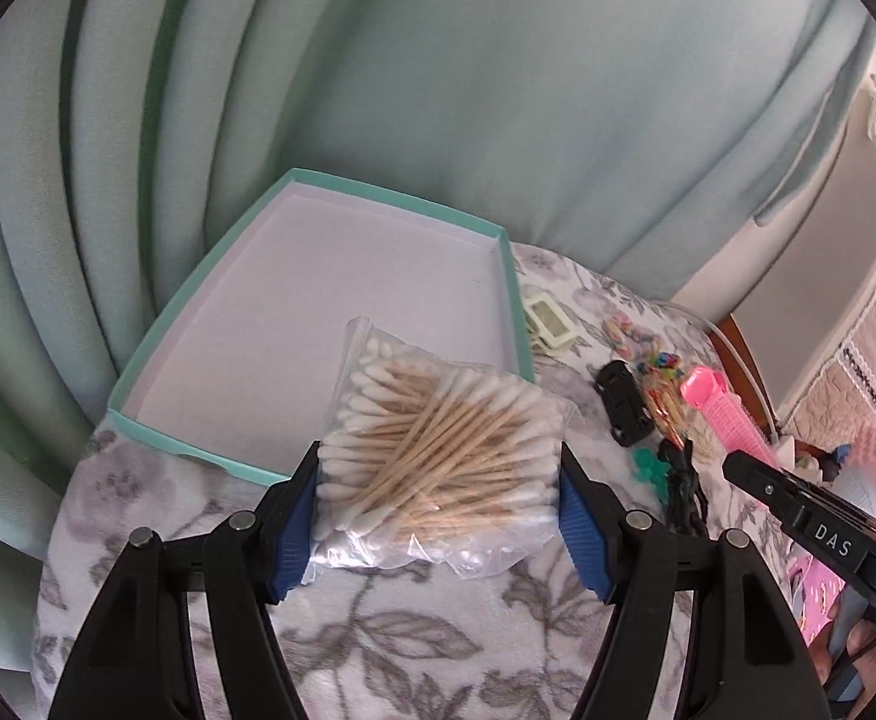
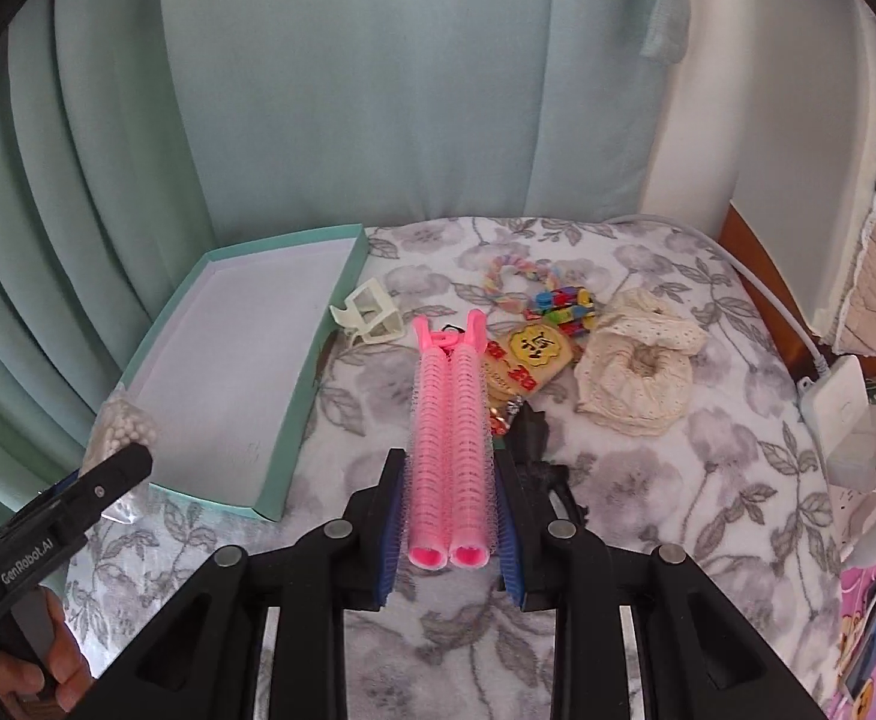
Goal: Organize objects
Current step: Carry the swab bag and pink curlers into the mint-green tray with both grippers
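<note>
1. Blue pads of my left claw (image 1: 438,498) are clamped on a clear bag of cotton swabs (image 1: 438,450), one pad on each side, and the bag hangs over the near corner of the teal box (image 1: 258,228).
2. Pink now: my right claw (image 2: 449,516) is squeezed shut on a pink double hair roller (image 2: 450,450), which points straight away from me, its open ends toward the camera.
3. Teal box sits open and shallow on the floral blanket (image 2: 648,480), white inside, just left of the roller.
4. Right beside the box's far edge lies a cream hair clip (image 2: 369,315).
5. Further out, a pile: a pastel rope ring (image 2: 516,276), a multicoloured toy (image 2: 564,303), a yellow-and-red charm (image 2: 528,360) and a cream lace scrunchie (image 2: 642,360).
6. From the left view, a black toy car (image 1: 624,411) rests near the pile.
7. Pale green curtains (image 2: 348,90) hang behind it all.
</note>
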`<state>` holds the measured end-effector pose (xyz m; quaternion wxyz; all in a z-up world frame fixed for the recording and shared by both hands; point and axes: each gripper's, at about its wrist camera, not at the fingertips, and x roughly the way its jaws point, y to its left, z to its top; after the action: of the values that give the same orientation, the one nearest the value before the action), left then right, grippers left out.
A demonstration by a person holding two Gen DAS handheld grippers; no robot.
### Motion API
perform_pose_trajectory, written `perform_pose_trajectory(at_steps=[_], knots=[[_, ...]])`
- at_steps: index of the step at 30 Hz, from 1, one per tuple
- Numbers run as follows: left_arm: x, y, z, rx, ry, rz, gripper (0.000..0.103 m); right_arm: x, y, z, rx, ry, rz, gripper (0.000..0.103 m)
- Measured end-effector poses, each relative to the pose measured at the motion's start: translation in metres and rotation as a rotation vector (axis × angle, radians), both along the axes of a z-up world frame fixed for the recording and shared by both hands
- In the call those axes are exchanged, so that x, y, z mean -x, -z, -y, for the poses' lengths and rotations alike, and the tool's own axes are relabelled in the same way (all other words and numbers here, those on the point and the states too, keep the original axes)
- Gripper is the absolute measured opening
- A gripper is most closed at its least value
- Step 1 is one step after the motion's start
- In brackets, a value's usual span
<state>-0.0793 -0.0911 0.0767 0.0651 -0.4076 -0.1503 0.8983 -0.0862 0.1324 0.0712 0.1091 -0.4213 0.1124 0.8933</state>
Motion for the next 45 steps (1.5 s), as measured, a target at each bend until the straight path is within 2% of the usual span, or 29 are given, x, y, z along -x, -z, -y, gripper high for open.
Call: perform_pose_trajectory(at_steps=[6,16,23,33,37,39,43,45], knots=[[0.012,0.006,0.044,-0.003,-0.095,0.016,0.071,0.029,0.005,0.029,0.015,-0.080,0.009,0.029],[0.038,0.012,0.070,0.027,-0.112,0.048,0.071,0.074,0.014,0.083,0.022,-0.209,0.035,0.029],[0.059,0.021,0.072,0.059,-0.092,0.086,0.072,0.093,0.027,0.102,0.022,-0.249,0.069,0.029],[0.078,0.037,0.069,0.096,-0.063,0.140,0.072,0.106,0.051,0.101,0.061,-0.236,0.130,0.029],[0.082,0.042,0.069,0.108,-0.062,0.160,0.072,0.107,0.053,0.101,0.070,-0.238,0.137,0.030],[0.092,0.044,0.053,0.113,-0.061,0.174,0.072,0.106,0.053,0.101,0.069,-0.240,0.137,0.030],[0.094,0.046,0.048,0.118,-0.061,0.187,0.072,0.110,0.054,0.101,0.076,-0.241,0.145,0.030],[0.095,0.047,0.047,0.122,-0.060,0.194,0.072,0.109,0.054,0.101,0.077,-0.246,0.152,0.034]])
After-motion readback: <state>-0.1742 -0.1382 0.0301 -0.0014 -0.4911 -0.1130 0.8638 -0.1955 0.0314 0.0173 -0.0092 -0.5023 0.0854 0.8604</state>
